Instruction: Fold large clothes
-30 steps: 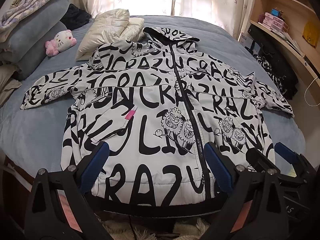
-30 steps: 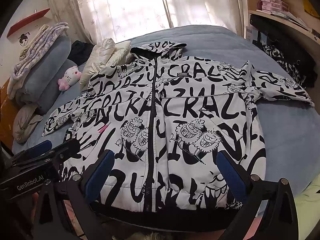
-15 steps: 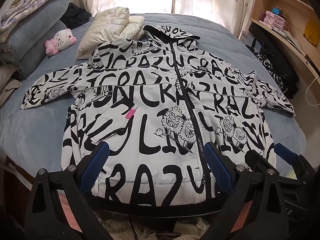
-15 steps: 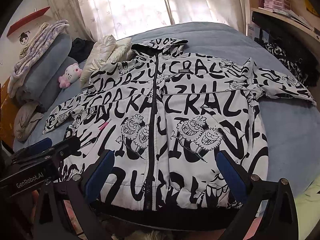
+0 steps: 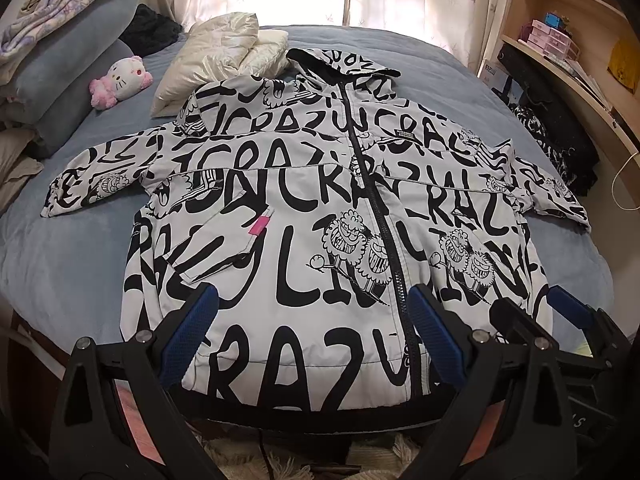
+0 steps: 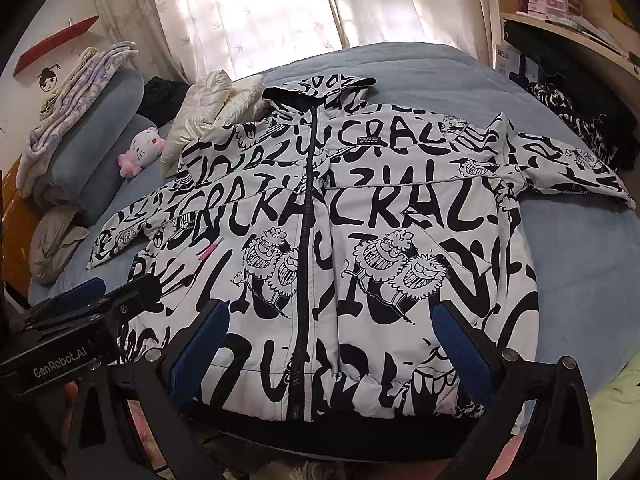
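A: Report the far left of the scene.
B: Stacked grey bolsters [image 5: 76,84] with a folded lilac-print blanket [image 5: 52,8] on top; just beside them lies a pink-and-white plush cat [image 5: 120,82] on the bed [image 5: 60,264].

A: Next item to the right?
B: A cream satin cushion [image 5: 208,60], touching the left shoulder of the jacket.

A: State the position of the jacket.
B: The jacket [image 5: 320,216] — white with black lettering — lies flat on the bed, front up, zip closed, hood toward the window, both sleeves spread sideways. Its black hem lies at the near edge of the bed. A pink tag [image 5: 259,225] sits on the left pocket flap.

A: Left claw status?
B: The left claw [image 5: 312,340] hangs over the hem, left of the zip. Jaws are wide apart; nothing is between the blue pads.

A: Right claw status?
B: The right claw [image 6: 332,348] hangs over the hem, across the zip — jaws likewise wide, gripping nothing. In the left wrist view it appears at the lower right.

A: Far right?
B: A wooden shelf unit [image 5: 568,64] with pink boxes [image 5: 552,38]; dark clothing [image 5: 560,136] is piled below it.
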`<move>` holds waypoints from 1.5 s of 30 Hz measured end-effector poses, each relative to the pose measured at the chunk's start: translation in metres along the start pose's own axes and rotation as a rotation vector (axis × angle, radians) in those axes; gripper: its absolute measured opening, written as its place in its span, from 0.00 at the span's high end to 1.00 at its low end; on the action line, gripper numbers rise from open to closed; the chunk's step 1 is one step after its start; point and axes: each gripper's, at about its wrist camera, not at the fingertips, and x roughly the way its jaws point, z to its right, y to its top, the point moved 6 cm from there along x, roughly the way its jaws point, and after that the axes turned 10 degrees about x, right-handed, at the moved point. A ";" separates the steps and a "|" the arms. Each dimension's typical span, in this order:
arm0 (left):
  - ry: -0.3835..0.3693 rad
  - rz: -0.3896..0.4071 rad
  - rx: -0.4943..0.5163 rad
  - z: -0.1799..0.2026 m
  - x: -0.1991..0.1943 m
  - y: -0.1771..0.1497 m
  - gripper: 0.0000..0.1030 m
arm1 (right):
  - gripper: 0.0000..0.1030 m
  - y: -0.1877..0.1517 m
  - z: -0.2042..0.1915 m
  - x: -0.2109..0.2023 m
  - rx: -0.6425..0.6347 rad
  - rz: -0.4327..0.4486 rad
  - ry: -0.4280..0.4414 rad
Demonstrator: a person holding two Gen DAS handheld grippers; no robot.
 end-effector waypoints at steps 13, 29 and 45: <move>-0.001 0.000 0.000 0.000 0.000 0.001 0.08 | 0.00 0.000 0.000 0.000 0.001 -0.001 0.022; 0.004 0.006 0.007 0.001 0.001 0.002 0.08 | 0.08 -0.002 0.000 -0.002 0.001 0.003 0.044; 0.041 0.014 0.045 0.019 0.009 0.042 0.08 | 0.08 0.044 0.045 -0.022 0.019 0.091 0.007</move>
